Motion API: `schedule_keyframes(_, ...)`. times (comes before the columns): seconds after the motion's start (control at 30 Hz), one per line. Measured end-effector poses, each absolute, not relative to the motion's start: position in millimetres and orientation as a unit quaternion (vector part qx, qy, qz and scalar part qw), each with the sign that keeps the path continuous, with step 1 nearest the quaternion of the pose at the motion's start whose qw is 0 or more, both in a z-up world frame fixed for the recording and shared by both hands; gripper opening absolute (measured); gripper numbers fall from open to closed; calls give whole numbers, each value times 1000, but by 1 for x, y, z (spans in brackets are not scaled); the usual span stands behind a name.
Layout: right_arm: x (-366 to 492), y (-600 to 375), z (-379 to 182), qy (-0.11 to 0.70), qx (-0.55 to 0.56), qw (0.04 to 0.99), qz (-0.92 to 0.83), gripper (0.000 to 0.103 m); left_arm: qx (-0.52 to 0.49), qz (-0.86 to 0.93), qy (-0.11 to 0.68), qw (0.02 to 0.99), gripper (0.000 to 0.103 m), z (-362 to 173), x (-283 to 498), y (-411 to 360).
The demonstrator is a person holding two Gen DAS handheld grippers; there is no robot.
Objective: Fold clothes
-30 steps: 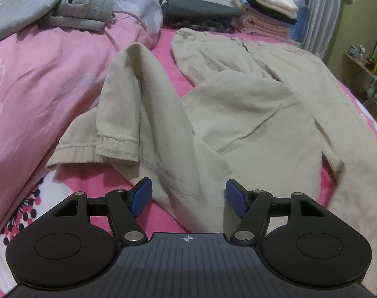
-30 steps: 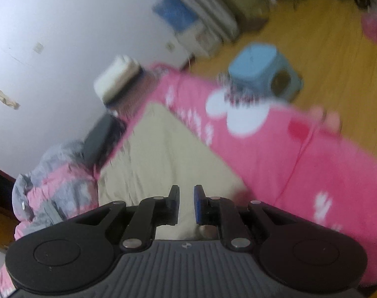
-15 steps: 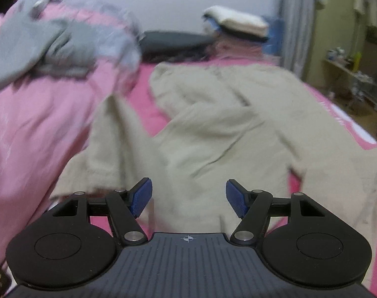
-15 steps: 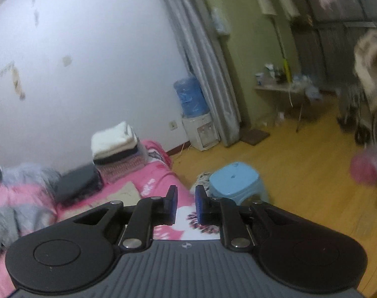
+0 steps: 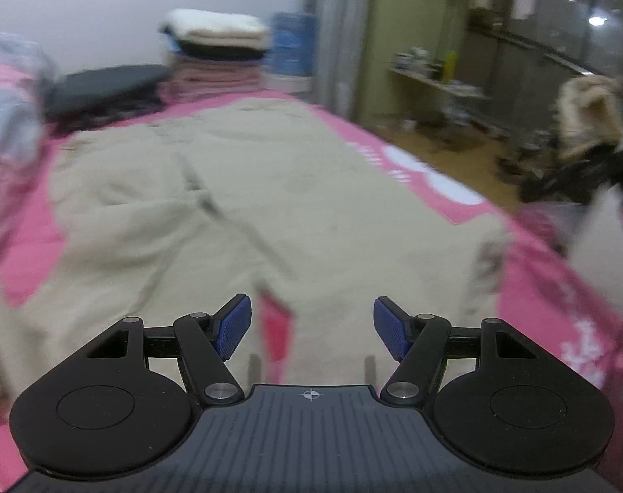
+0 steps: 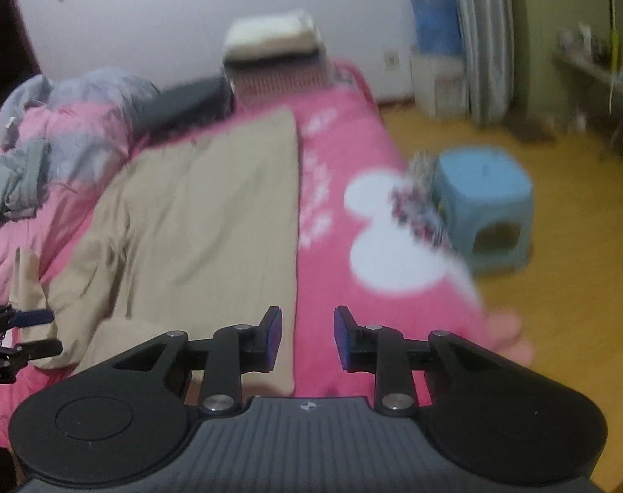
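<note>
Blurred beige trousers (image 5: 212, 205), hems cut off

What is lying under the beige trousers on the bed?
The beige trousers lie spread on a pink bedsheet with white patterns, which shows along their edges and between the legs. Whatever lies beneath their middle is covered by the fabric.

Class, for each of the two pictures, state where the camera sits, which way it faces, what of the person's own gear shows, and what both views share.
Left wrist view: mounted on the left gripper, facing along the bed over the beige trousers; its open blue-padded fingers show, empty.
Right wrist view: mounted on the right gripper, facing the pink bedsheet edge and a light blue plastic stool; its jaws have just been opening, nothing between them.
Shared: trousers, bedsheet, the folded stack of clothes.
</note>
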State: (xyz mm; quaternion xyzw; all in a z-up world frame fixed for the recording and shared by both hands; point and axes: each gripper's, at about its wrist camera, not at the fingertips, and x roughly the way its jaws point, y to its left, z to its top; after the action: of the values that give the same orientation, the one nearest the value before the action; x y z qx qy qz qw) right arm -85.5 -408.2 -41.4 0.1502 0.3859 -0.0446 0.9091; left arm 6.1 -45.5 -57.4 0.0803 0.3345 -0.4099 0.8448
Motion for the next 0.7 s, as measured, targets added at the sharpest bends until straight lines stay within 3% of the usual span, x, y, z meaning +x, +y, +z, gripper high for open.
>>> schedule_keyframes(0.33,-94,-391,-89,519,83,850,-40,30,20,-517,389,762,66,-76,46,-85)
schedule_keyframes(0.7,-108,-388,-83,576,101,803,-112,31,-56,-589,445,672,66,-109,82,-99)
